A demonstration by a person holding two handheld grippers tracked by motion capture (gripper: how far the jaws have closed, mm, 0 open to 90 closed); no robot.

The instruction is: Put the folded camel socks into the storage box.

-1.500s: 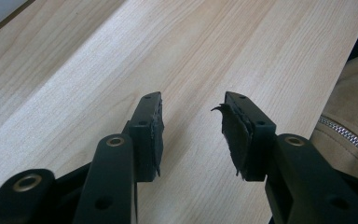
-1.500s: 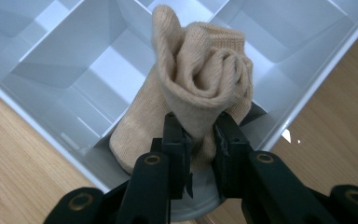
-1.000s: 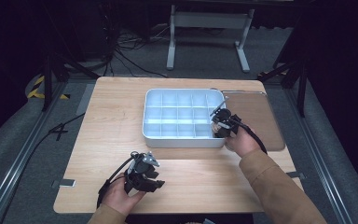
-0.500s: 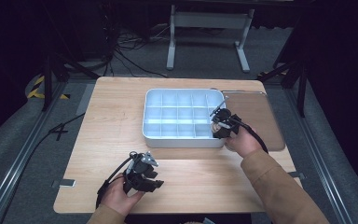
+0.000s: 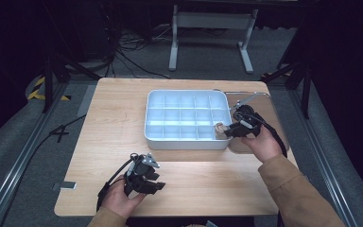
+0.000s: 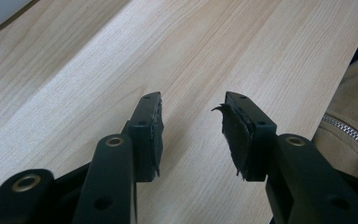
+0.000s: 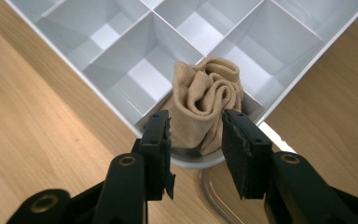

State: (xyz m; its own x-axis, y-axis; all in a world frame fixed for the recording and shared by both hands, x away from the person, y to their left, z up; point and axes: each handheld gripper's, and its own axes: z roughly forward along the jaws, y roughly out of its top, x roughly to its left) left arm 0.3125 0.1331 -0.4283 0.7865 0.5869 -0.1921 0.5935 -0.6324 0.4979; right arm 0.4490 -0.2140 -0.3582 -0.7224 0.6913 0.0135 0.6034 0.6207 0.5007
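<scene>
Nearest the person, the left hand-held gripper [image 5: 144, 177] is rested low on the bare desk [image 5: 113, 118], near its front edge. Its jaws are spread, with nothing between them but wood grain; a worn, frayed pad [image 6: 235, 135] is noted on one jaw.

Farther out, at the right, the right hand-held gripper [image 5: 231, 130] is held over the near right corner of the white divided tray [image 5: 170, 142]. A rolled beige sock [image 7: 205, 102] is seen standing in that corner compartment, bunched and a little proud of the dividers. The right jaws have just been opening; they are now parted on either side of the sock, which lies beyond and slightly below the tips rather than pinched by them. The other compartments in sight are bare.

Beyond and beside the tray's right edge, a clear lid [image 5: 264, 113] is laid flat on the desk.

Step judged: the sock has been placed and released. The next move is judged to call for the right gripper being cleared upward without the fabric being snagged, after which the lid may be wanted.
</scene>
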